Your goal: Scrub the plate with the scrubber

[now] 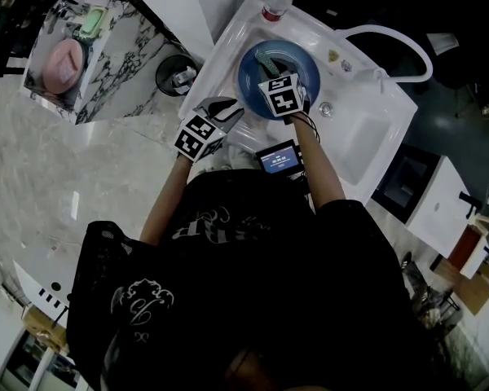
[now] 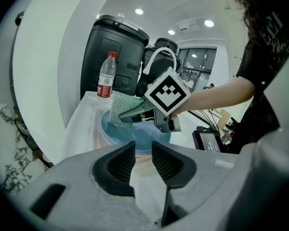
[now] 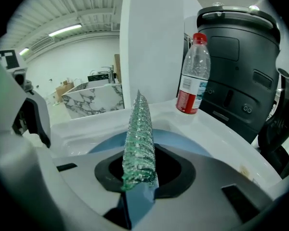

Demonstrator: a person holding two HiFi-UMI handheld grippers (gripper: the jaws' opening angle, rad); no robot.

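Observation:
A blue plate [image 1: 306, 72] [image 2: 144, 136] [image 3: 183, 143] lies in the white sink [image 1: 228, 39]. My right gripper [image 1: 270, 72] [image 2: 135, 113] [image 3: 139, 170] hangs over the plate, shut on the green sparkly scrubber [image 3: 139, 138] [image 2: 121, 109], which stands edge-on between its jaws, its far end toward the plate's back rim. My left gripper [image 1: 226, 108] [image 2: 143, 160] hovers at the sink's near left edge, short of the plate. Its jaws stand a narrow gap apart with nothing between them.
A clear water bottle [image 1: 275, 0] [image 2: 106, 76] [image 3: 192, 76] with a red label stands on the sink's back corner. A black bin [image 3: 241, 57] is behind it. A small screen device [image 1: 279, 158] [image 2: 209, 141] sits at the sink's near rim. A marble stand [image 1: 106, 72] is off left.

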